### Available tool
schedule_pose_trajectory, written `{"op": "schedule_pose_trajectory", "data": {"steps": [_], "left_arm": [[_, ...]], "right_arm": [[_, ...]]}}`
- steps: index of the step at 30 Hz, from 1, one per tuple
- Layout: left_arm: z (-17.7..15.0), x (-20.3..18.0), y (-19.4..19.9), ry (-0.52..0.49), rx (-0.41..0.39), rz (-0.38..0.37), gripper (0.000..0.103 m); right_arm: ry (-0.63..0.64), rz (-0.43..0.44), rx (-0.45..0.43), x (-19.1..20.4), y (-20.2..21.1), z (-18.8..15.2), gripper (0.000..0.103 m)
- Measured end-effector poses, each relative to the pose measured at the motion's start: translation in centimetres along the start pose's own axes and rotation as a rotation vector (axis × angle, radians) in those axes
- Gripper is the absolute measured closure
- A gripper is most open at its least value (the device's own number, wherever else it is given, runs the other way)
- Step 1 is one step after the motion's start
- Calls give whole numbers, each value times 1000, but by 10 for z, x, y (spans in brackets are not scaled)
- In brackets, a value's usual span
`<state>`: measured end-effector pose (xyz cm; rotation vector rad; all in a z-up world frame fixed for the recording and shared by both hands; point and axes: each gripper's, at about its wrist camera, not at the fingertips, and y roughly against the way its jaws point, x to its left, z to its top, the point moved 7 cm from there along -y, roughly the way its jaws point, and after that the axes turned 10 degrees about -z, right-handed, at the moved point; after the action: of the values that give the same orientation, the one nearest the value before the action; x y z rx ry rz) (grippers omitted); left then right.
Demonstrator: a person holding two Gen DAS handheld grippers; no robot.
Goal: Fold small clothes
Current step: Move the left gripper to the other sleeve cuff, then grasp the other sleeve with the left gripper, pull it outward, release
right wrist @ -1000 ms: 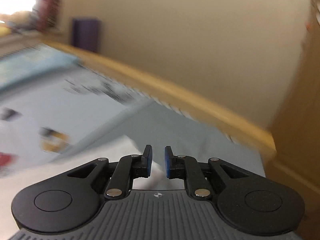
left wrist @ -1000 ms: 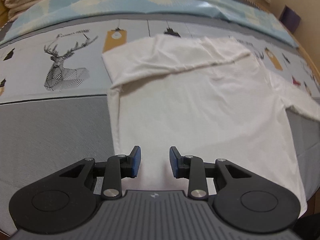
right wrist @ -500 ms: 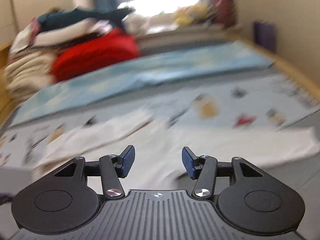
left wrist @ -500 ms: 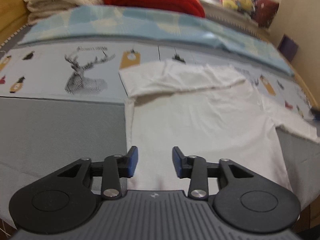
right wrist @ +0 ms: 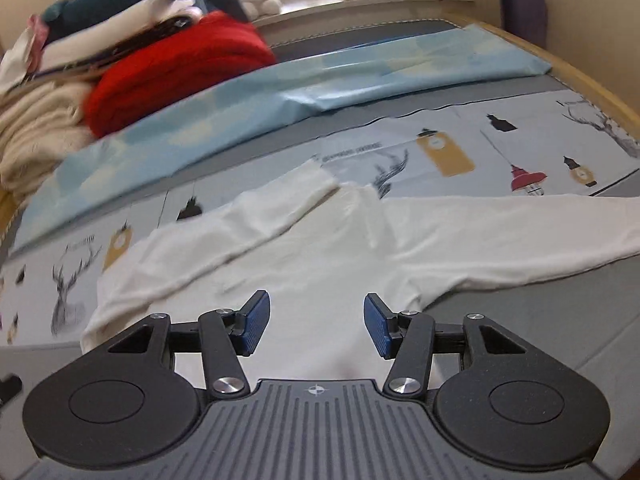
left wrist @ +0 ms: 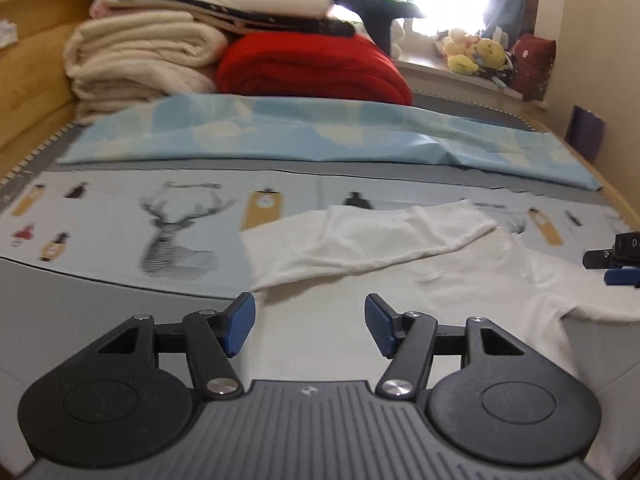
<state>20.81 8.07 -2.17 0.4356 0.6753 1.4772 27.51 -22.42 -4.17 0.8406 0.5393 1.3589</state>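
Both pairs of jaws stand wide apart, holding nothing. The left gripper [left wrist: 306, 326] has opened a little further than a second ago and pulled back to a low, flat view over the near hem of the white long-sleeved shirt [left wrist: 400, 280]. The right gripper [right wrist: 316, 326], which a second ago pointed blurred at the wall, has swung round to face the shirt. The shirt lies flat on the printed bedsheet [left wrist: 120, 216]; its left sleeve [left wrist: 360, 236] is folded across the chest, the right sleeve [right wrist: 520, 232] lies outstretched. That sleeve looks like the next fold.
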Motion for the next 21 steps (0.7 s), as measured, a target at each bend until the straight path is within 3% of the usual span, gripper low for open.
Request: {"op": "schedule_pose_trajectory", "data": {"steps": [6,13,15,17,18,21], "left_arm": [[38,-74,-77,-137,19,-36,37],[39,-151,-198,-251,95,-119,37],[36,-167,-234,-281,128,-134,40],[34,-181,-265,-298,151,-154,56],[34,-187,-280,-298,161,-167,60],[38,-204,-315,-287,169,-203,62]], "right_arm": [[-119,-10,-27,-48,-6,31,49],[-319,-65,73,-108,-30,27,49],[-364,-44,94,-118,-36,27,49],[-387,-48,113,-125,-41,25,49],[-393,-52,122,-128,-44,25,49],[-411,-46,150,-134,-54,23,49]]}}
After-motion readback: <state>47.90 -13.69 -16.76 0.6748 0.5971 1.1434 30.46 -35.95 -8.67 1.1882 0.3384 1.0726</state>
